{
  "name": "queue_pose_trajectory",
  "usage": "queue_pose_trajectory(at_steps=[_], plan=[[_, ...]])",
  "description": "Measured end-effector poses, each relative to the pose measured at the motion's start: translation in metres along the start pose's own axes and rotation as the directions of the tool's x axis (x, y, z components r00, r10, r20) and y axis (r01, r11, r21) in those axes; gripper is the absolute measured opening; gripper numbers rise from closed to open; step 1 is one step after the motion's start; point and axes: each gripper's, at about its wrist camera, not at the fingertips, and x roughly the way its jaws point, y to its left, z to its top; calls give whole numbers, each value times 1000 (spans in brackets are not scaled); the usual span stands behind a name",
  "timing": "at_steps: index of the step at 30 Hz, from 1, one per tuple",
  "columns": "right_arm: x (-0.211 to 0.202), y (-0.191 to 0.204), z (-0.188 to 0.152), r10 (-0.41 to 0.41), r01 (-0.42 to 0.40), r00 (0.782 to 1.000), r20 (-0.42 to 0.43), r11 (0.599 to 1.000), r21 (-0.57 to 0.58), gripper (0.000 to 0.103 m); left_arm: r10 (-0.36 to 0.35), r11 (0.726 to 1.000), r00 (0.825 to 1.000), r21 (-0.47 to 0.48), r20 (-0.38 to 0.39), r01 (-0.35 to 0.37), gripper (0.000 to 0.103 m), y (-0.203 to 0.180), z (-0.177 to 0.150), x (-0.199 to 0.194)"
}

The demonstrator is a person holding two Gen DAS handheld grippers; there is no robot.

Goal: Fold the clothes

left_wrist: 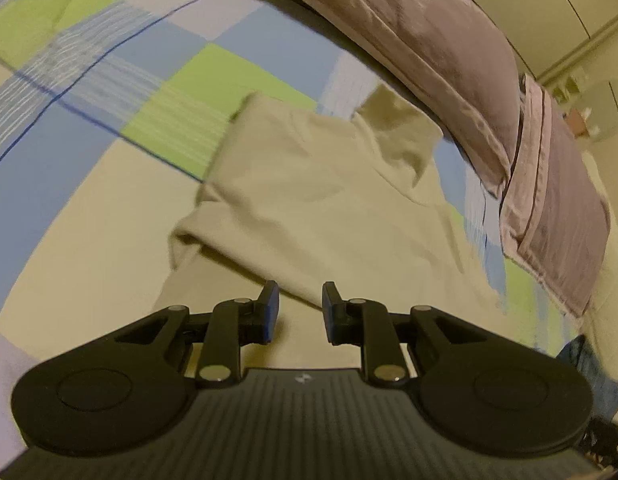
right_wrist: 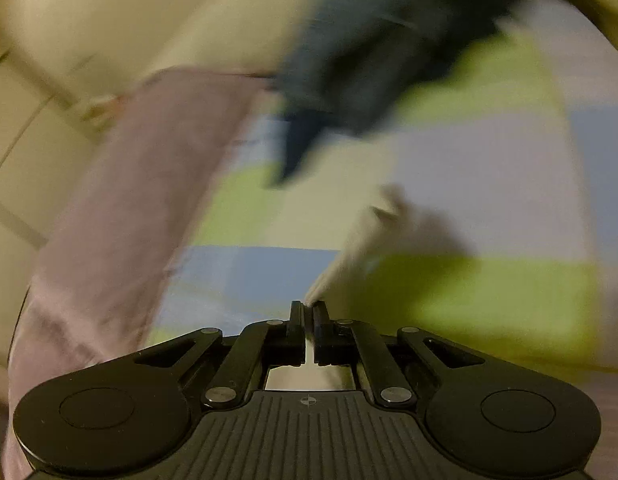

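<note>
While my right fingers (right_wrist: 307, 312) are pinched tight on a cream fold of the shirt (right_wrist: 361, 236), the cloth runs up and away from them over the checked bed (right_wrist: 489, 168). My left fingers (left_wrist: 300, 312) stand narrowly apart with nothing between them, just above the shirt (left_wrist: 317, 192), which lies partly folded on the bed (left_wrist: 109, 92). Mauve pillows (left_wrist: 449, 40) lie beyond it. A dark blue garment (right_wrist: 369, 60), blurred, lies farther off.

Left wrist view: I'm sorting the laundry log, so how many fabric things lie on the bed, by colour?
Cream garment: 1
Mauve pillows: 2
Blue denim item: 1
Checked bedcover: 1
Total: 5
</note>
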Motion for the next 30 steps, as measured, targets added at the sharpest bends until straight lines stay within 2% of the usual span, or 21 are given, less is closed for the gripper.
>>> queue_pose_trajectory(at_steps=[3, 4, 6, 7, 8, 10, 11, 13, 14, 15, 16, 17, 18, 21, 23, 26, 27, 29, 30], plan=[[-9, 78, -28, 120, -121, 993, -20, 968, -219, 2, -11, 998, 1000, -58, 12, 11, 18, 18, 0, -11], [-14, 109, -47, 169, -176, 984, -50, 938, -300, 2, -12, 997, 1000, -79, 21, 14, 18, 25, 1, -16], [-25, 162, -90, 256, -286, 958, -127, 852, -439, 2, -9, 992, 999, -123, 39, 14, 18, 41, 3, -27], [-31, 186, -114, 295, -343, 939, -174, 797, -498, 2, -4, 989, 999, -146, 48, 11, 18, 49, 5, -32], [-42, 208, -143, 339, -416, 909, -241, 726, -548, 2, 2, 986, 998, -164, 55, 7, 18, 56, 6, -38], [-67, 237, -201, 383, -530, 848, -366, 608, -591, 2, 18, 983, 997, -186, 75, -4, 18, 70, 9, -48], [-78, 247, -231, 392, -590, 807, -441, 547, -594, 2, 23, 981, 996, -196, 82, -7, 18, 76, 9, -52], [-92, 263, -293, 317, -692, 720, -618, 401, -600, 5, 30, 976, 996, -218, 78, -13, 19, 87, 10, -55], [-94, 266, -324, 218, -708, 700, -680, 333, -622, 35, 31, 973, 997, -228, 69, -15, 20, 90, 8, -55], [-95, 261, -349, 139, -706, 699, -701, 287, -647, 54, 31, 971, 998, -238, 57, -17, 21, 92, 6, -53], [-97, 256, -373, 63, -706, 696, -715, 239, -667, 66, 13, 970, 999, -243, 45, -2, 21, 91, 4, -50], [-96, 247, -386, 13, -707, 695, -718, 194, -681, 65, -6, 969, 999, -248, 33, 14, 24, 90, 1, -47], [-96, 237, -391, -31, -692, 709, -705, 166, -703, 65, -29, 968, 999, -247, 22, 34, 30, 87, -2, -43], [-94, 206, -373, -92, -643, 739, -667, 200, -739, 65, -78, 974, 996, -216, -37, 68, 32, 71, -10, -23], [-82, 186, -347, -120, -591, 756, -643, 297, -750, 65, -89, 977, 994, -198, -71, 74, 32, 60, -14, -8], [-62, 163, -304, -158, -504, 777, -610, 425, -752, 65, -87, 983, 993, -171, -79, 73, 34, 45, -14, 11], [-59, 157, -291, -162, -483, 779, -606, 462, -744, 65, -77, 986, 994, -154, -80, 64, 35, 40, -12, 18], [-51, 147, -268, -136, -473, 765, -629, 543, -694, 65, -43, 994, 996, -102, -81, 35, 35, 30, -8, 31], [-50, 145, -262, -124, -470, 765, -632, 564, -679, 65, -34, 997, 996, -74, -82, 28, 34, 25, -6, 35]])
